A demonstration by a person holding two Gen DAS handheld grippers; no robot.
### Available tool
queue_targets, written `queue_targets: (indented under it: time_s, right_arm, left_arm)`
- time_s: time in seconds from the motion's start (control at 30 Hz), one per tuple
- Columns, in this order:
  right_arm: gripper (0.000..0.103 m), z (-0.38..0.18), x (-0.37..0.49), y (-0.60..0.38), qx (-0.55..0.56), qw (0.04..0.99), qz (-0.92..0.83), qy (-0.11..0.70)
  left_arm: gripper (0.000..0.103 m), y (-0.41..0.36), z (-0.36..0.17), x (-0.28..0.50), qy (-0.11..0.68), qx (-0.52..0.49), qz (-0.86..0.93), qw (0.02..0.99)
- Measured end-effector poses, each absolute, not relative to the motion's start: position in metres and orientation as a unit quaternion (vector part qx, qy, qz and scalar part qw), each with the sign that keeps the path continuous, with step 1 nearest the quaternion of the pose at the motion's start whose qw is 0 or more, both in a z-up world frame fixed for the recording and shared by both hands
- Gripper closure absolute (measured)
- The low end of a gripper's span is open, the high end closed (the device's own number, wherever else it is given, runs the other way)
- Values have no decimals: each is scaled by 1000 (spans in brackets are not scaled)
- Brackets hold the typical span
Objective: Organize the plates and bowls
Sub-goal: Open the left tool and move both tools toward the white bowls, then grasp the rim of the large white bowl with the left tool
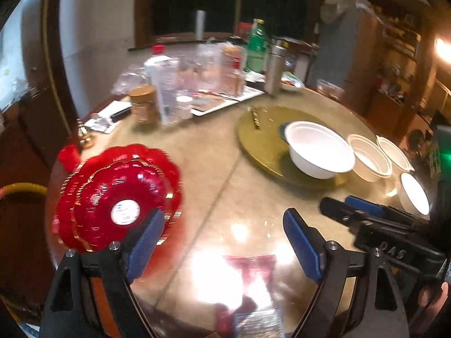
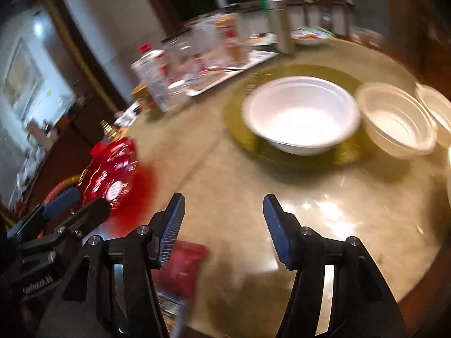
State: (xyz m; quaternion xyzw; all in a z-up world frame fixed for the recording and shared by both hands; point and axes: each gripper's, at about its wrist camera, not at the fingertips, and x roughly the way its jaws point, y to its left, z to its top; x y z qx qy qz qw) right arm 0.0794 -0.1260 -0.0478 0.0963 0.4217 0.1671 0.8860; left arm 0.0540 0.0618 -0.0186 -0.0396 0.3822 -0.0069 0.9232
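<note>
L claw (image 1: 224,225): jaws apart, empty; red plates (image 1: 118,197) just left.
R claw (image 2: 224,214): jaws apart, empty; white bowl (image 2: 301,115) ahead on desk (image 2: 352,211).

Ahead of my left tool (image 1: 224,239) and right tool (image 2: 224,225) the tabletop (image 1: 225,186) lies bare and open. Red plates (image 1: 112,197) block the left edge; white bowls (image 1: 318,149) on the gold turntable (image 1: 259,140) crowd the right. Bottles and jars (image 1: 169,90) wall off the far side.
</note>
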Motion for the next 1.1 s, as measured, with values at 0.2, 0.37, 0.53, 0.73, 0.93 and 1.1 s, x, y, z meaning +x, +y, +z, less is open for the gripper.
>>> queue_targets:
  time_s: [0.2, 0.37, 0.53, 0.73, 0.93, 1.1]
  right_arm:
    - [45, -57, 90, -191, 169, 877, 129, 431]
    - [45, -65, 110, -221, 220, 858, 124, 447]
    - [45, -68, 137, -234, 254, 842, 123, 459]
    - [45, -74, 170, -241, 284, 822, 123, 478]
    - [45, -76, 191, -243, 286, 822, 106, 482]
    - [45, -80, 205, -245, 279, 823, 94, 485]
  left_arm:
    - [17, 36, -23, 75, 414, -47, -25, 909]
    - [17, 24, -31, 102, 450, -80, -37, 889]
    - [17, 10, -37, 134, 469, -92, -36, 877]
    - [17, -7, -42, 171, 486, -86, -30, 869]
    - [17, -26, -48, 202, 499, -81, -29, 862]
    - [17, -32, -59, 220, 513, -92, -27, 853]
